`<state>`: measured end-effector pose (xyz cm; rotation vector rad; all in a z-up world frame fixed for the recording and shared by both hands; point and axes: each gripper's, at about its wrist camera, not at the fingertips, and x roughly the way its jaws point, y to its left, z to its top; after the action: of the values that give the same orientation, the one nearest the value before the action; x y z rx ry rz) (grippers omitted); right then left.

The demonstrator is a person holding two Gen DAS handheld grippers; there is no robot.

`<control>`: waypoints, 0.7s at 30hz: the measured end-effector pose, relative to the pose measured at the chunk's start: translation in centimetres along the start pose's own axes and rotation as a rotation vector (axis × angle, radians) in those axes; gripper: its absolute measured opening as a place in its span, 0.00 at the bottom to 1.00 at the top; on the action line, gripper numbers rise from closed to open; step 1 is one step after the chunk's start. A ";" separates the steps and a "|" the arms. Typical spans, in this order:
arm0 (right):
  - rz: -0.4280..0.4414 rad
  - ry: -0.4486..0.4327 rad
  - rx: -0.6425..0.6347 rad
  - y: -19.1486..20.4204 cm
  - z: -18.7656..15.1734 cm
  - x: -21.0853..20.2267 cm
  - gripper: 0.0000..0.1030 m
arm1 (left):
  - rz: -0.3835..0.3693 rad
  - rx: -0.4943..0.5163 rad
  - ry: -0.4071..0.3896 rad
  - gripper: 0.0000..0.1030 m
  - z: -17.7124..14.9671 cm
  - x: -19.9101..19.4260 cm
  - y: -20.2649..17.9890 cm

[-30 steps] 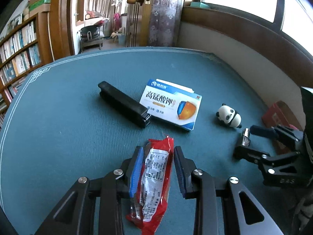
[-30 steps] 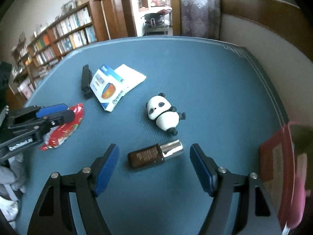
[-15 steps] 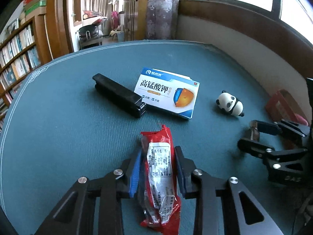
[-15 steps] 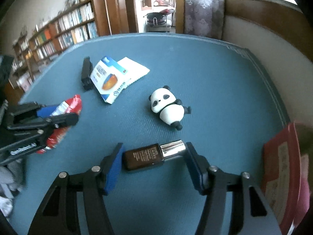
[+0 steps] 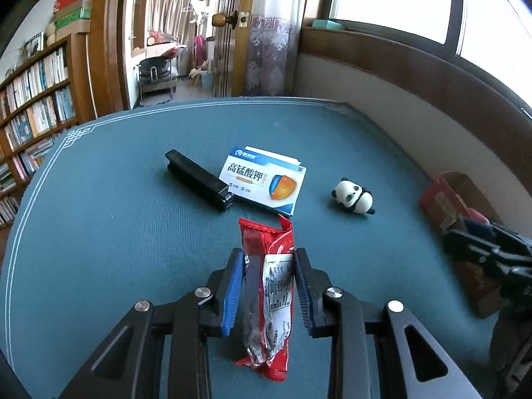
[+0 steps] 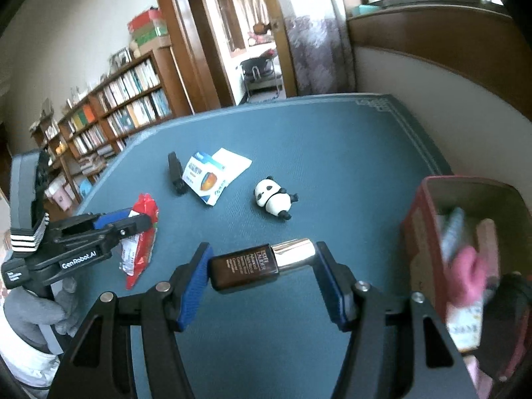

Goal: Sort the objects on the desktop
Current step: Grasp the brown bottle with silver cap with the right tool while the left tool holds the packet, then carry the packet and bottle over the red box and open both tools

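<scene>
Left tongs (image 5: 267,286) are pinching the red snack packet (image 5: 269,296) above the table (image 5: 99,232); right tongs (image 6: 262,277) are gripping the brown bottle (image 6: 246,266) endwise beside the red box (image 6: 429,206); that smooth cap could be slipping; the packet could be sagging free.

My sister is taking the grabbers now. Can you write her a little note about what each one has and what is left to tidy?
Left gripper: shut on the red snack packet, lifted off the blue table.
Right gripper: shut on the brown bottle, end to end, beside the red box.
Done: some things already lie in the box.
Left: drop both held things, then sort the panda toy, medicine box and black stapler.
</scene>
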<state>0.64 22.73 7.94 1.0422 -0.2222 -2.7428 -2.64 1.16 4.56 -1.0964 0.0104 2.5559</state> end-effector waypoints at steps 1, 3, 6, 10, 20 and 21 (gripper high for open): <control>0.000 -0.013 0.006 -0.2 0.0 -0.6 0.63 | -0.002 -0.002 0.000 0.31 0.0 -0.1 -0.2; 0.001 -0.047 0.020 -0.6 0.1 -2.1 0.63 | -0.012 -0.002 -0.001 0.31 0.0 -0.3 -0.6; -0.006 -0.089 0.042 -1.3 0.3 -3.8 0.63 | -0.016 0.009 -0.023 0.31 0.5 -0.9 -1.7; -0.025 -0.138 0.074 -2.7 0.3 -5.9 0.63 | -0.026 0.028 -0.071 0.30 1.4 -2.5 -3.2; -0.101 -0.240 0.157 -7.2 -0.6 -11.1 0.63 | -0.092 0.110 -0.130 0.30 4.0 -4.8 -8.5; -0.109 -0.244 0.166 -7.8 -0.7 -11.4 0.63 | -0.103 0.119 -0.133 0.30 4.3 -4.9 -9.1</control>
<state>8.49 32.93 13.09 0.7734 -0.4498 -2.9916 0.45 8.70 12.17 -0.8597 0.0695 2.4952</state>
